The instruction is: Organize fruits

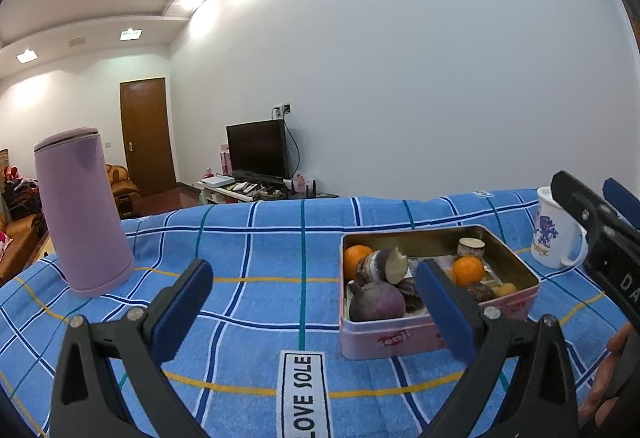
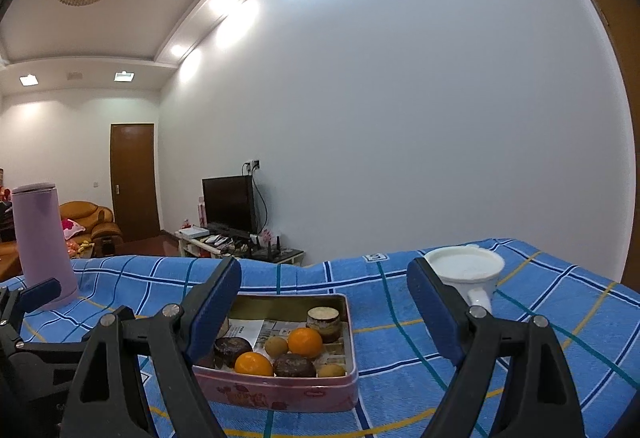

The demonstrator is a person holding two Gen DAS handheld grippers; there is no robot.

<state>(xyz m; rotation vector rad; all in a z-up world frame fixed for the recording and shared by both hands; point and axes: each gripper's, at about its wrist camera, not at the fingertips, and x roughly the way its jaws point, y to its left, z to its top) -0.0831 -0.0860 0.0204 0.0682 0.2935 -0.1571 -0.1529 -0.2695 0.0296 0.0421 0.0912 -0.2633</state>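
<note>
Left wrist view: left gripper [image 1: 312,302] spread wide, empty; the "LOVE SOLE" label [image 1: 303,396] lies between its fingers, the tin [image 1: 400,336] of fruits just behind its right finger. Right gripper [image 2: 324,298] is also spread, empty; tin between its fingers, mug [image 2: 466,270] past the right one.

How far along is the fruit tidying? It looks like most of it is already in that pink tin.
Done, it seems: two oranges, small yellowish fruits and dark round ones lie in the pink tin. No fruit shows loose on the blue cloth. In hand: nothing; the left gripper and right gripper both hang open and empty near the tin. What remains is unclear.
</note>
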